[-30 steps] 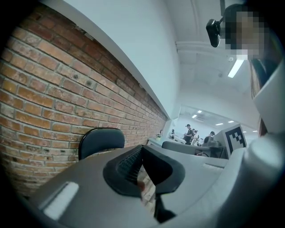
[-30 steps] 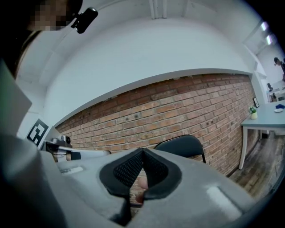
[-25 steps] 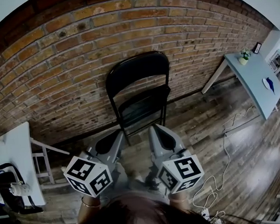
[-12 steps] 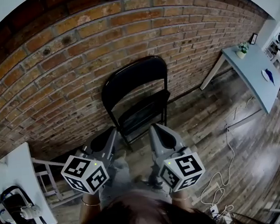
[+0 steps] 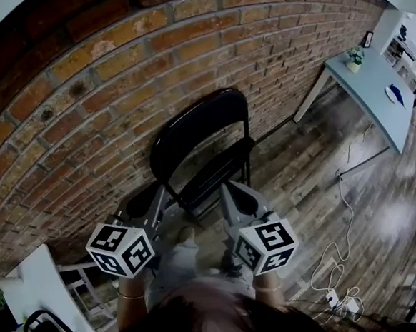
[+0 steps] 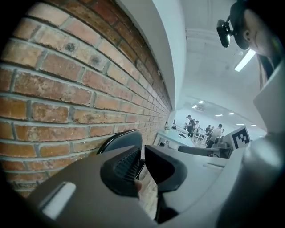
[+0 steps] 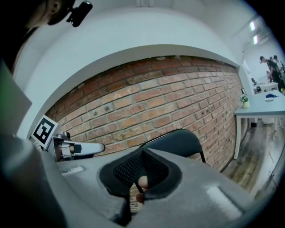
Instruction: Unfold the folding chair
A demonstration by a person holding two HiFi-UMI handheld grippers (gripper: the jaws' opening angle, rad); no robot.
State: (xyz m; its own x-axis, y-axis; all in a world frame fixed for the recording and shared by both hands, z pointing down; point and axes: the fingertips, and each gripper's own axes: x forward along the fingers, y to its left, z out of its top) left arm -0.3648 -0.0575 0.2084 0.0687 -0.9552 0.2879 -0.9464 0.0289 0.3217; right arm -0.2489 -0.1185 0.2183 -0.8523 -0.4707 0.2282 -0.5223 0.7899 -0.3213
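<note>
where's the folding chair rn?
Head view, centre: the folding chair stands against the brick wall, well left of the pale table.

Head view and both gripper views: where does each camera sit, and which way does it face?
Head view: on the person's head, looking steeply down at the folding chair against the brick wall; shows left tongs, right tongs, wrists.
Left gripper view: on the left tongs, facing along its jaws, which have just been opening with nothing between, toward wall and chair.
Right gripper view: on the right tongs, facing along shut jaws at the chair.
Shared: all three show chair and wall.
</note>
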